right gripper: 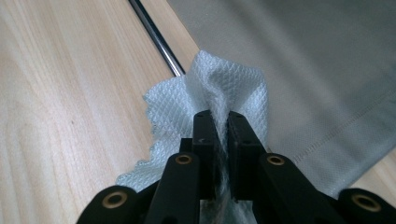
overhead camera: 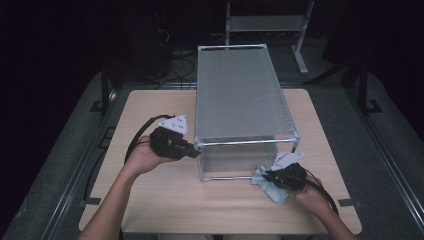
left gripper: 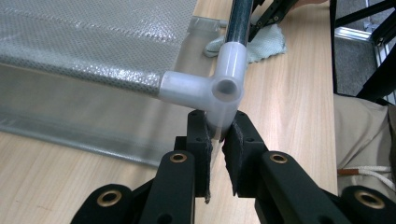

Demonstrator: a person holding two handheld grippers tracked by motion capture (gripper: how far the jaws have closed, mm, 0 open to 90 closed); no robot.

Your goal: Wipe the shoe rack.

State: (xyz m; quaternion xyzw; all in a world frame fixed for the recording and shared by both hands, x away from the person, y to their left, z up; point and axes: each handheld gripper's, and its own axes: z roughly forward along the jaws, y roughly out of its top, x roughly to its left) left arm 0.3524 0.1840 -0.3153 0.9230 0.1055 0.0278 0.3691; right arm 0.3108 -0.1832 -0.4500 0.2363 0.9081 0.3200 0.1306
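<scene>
Cloth [overhead camera: 270, 186] is lying bunched on the table [overhead camera: 165, 200] at the near right corner of the mesh box [overhead camera: 240, 95], touching its front wall. Going from the left in the high view, the left gripper [overhead camera: 196, 150] is reaching in level to the box's near left top corner, a hand [overhead camera: 142, 159] wrapping its body and a cable looping behind it. In the left gripper view its fingers [left gripper: 200, 140] are clamping the lower stub of the translucent corner joint [left gripper: 212, 91], from which a dark rod is running off toward the far cloth [left gripper: 266, 44]. Mesh panels are stretching over the box's top and front. Farther right, the right gripper [overhead camera: 266, 175] is sitting low against the front panel by the bottom rail. In the right gripper view its fingers [right gripper: 204, 135] are pinching a fold of the waffle-textured cloth [right gripper: 224, 88], which is pressing against the grey mesh [right gripper: 317, 70], just beside the thin metal rail [right gripper: 156, 37] and the pale wood.
</scene>
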